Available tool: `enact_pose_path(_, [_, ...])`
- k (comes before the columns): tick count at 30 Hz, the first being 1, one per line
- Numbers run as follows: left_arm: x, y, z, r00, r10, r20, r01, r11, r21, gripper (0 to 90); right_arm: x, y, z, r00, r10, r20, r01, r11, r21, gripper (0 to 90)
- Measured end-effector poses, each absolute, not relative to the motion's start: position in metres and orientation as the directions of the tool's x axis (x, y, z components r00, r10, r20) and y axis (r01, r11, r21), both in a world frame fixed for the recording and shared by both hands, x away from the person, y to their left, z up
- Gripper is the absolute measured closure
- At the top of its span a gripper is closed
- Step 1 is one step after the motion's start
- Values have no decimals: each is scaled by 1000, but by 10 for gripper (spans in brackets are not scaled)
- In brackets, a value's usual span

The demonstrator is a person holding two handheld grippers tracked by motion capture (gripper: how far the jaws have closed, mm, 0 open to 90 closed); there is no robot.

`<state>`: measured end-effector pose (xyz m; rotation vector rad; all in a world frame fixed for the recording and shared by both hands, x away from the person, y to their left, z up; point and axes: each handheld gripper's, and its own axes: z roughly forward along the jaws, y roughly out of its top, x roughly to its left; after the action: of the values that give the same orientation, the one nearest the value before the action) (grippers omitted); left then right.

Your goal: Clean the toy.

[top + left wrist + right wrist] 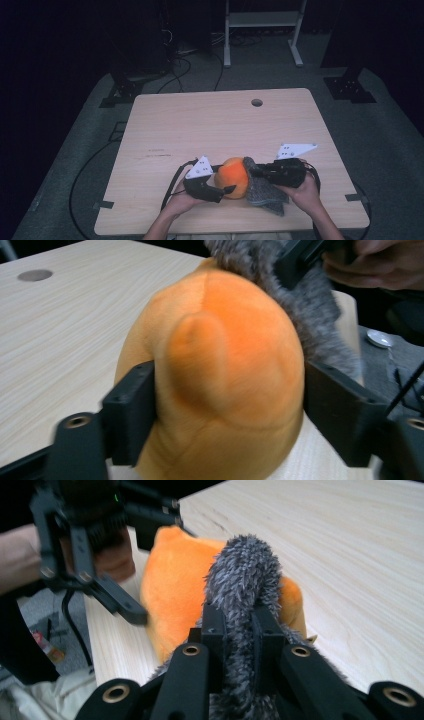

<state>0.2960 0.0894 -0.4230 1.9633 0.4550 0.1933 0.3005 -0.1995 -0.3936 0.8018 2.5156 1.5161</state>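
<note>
An orange plush toy with a grey furry part lies on the near edge of the light wooden desk, between the two hands. The left tool sits against the orange body; in the left gripper view its jaws stand on either side of the orange plush, with the left one touching the fabric and the right one just beside it, so they are apart and not squeezing. The right tool is clamped on a tuft of the grey fur, which bulges up between its jaws. The grey fur lies between the right tool and the orange body. A round hole sits near the desk's far edge, well apart from the toy. Beyond the desk, cables trail across the grey floor, beside a white frame.
</note>
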Motion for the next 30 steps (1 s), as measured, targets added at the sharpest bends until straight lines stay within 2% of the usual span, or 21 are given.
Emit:
enact_pose_path(4, [300,90,-428,908,407,-105,262,-354,898,179,295,-193,-393,-886,426,182,365,402,840,792])
enact_pose_path(6, [296,88,-431,911,401,-94,249,-355,901,240,290,-185,-390,-903,405,146,329,429,841,790])
enact_pose_path(9, [293,85,-429,921,385,-61,222,-388,895,292,288,-182,-382,-898,429,99,297,426,855,789])
enact_pose_path(16, [287,81,-428,949,316,0,144,-431,891,265,298,-203,-389,-858,498,128,356,396,846,791])
enact_pose_path(18, [284,77,-428,947,319,34,121,-452,884,305,295,-202,-387,-871,467,152,358,393,847,791])
enact_pose_path(19, [283,76,-429,948,317,37,117,-453,884,317,288,-192,-381,-895,432,112,310,420,853,790])
enact_pose_path(23, [283,78,-429,947,320,38,116,-448,887,326,288,-189,-376,-896,436,86,293,434,852,790])
enact_pose_path(25, [284,78,-428,944,330,28,125,-434,892,287,293,-195,-381,-884,454,112,324,421,847,790])
enact_pose_path(28, [289,76,-429,932,363,-8,177,-435,883,169,296,-202,-389,-874,462,150,365,421,830,789])
enact_pose_path(30, [290,73,-434,933,358,-17,184,-436,881,158,299,-206,-393,-870,461,178,385,408,828,789])
